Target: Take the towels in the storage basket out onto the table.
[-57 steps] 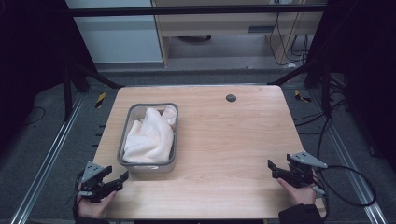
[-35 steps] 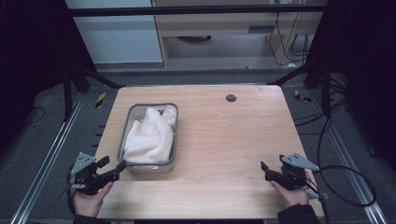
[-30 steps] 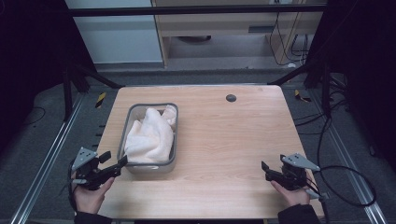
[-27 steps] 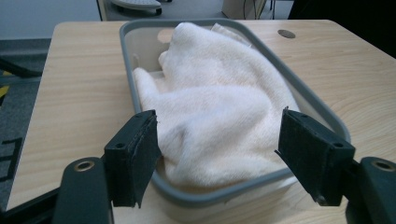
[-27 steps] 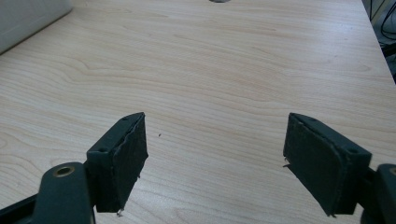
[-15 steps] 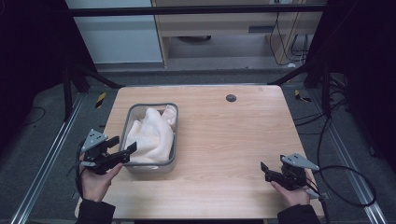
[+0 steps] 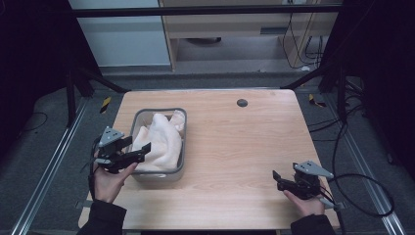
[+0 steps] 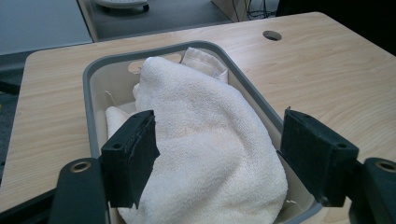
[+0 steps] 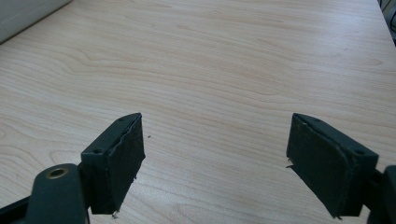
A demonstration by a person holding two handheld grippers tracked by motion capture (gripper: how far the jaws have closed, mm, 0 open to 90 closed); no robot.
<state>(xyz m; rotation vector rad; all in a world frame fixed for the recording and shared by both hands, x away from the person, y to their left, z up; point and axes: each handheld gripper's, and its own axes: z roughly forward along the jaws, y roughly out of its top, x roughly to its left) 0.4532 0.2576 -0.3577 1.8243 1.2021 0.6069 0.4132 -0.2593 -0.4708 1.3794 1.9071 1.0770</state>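
I see a fluffy cream terry towel [image 8: 205, 140] heaped in the grey rounded-rectangular plastic bin [image 7: 140, 117], long axis running away from me on the pale wooden table [image 7: 244, 142]. My left gripper [image 7: 142, 151] spreads wide over it; my right gripper [image 7: 277, 180] gapes wide above bare wood.

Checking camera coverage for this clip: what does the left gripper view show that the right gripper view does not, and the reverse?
The left gripper view has the grey bin with the white towel heaped inside, the left gripper open over it, and the round hole in the tabletop. The right gripper view has the right gripper open over bare wood. Both show the wooden table.
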